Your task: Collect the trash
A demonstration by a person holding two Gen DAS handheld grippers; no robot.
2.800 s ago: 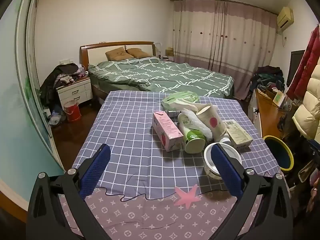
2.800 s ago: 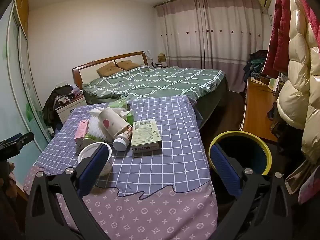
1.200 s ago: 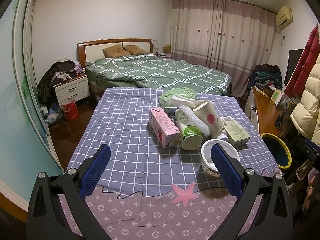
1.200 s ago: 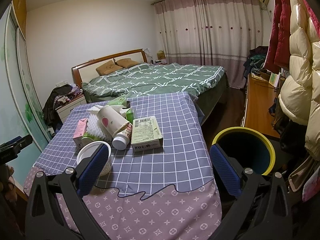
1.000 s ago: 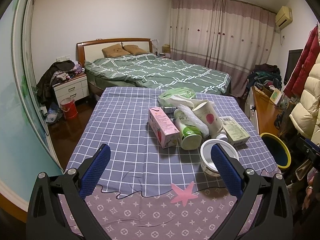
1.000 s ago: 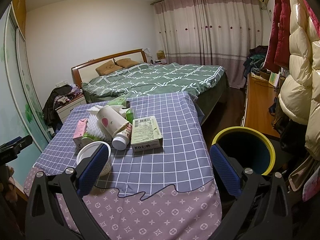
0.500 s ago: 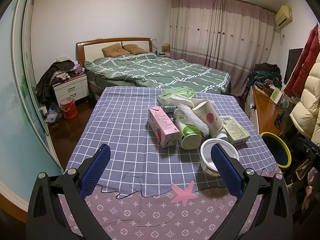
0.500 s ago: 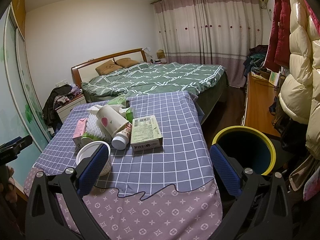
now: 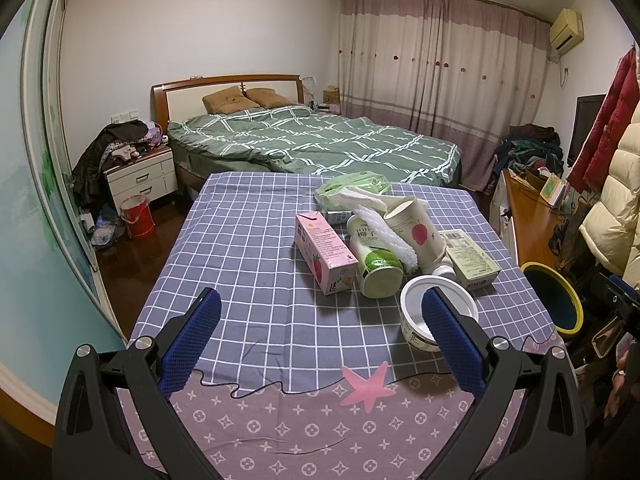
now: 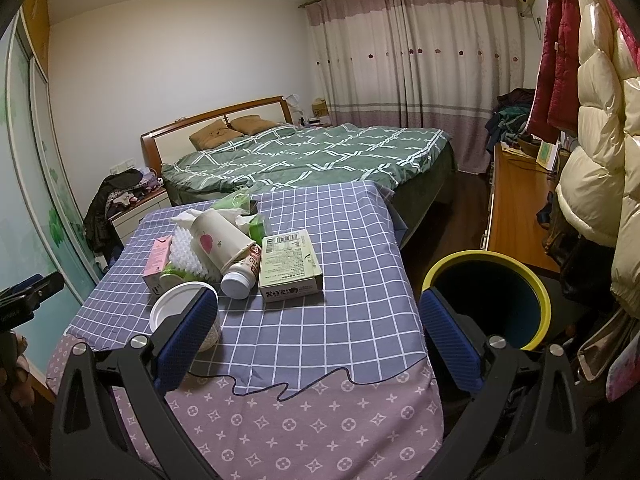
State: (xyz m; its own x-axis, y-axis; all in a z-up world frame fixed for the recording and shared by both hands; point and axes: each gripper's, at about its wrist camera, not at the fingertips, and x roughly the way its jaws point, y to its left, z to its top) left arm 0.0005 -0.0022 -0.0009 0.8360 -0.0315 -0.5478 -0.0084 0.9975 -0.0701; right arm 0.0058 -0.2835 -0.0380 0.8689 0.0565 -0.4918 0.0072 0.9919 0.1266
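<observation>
Trash pile, checked-cloth desk [image 9: 248,240]: pink carton [image 9: 325,258], white tub [image 9: 438,314], all uncollected. Yellow-rimmed bin [image 10: 486,302], 3 o'clock, looks empty. Left tool [image 9: 320,336], right tool [image 10: 320,336]: jaws apart, empty.

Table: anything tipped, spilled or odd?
Yes. On the table, the paper cup, the green-based can and the white-capped bottle lie on their sides, jumbled against the pink carton. No spill visible. The white bowl stands upright.
</observation>
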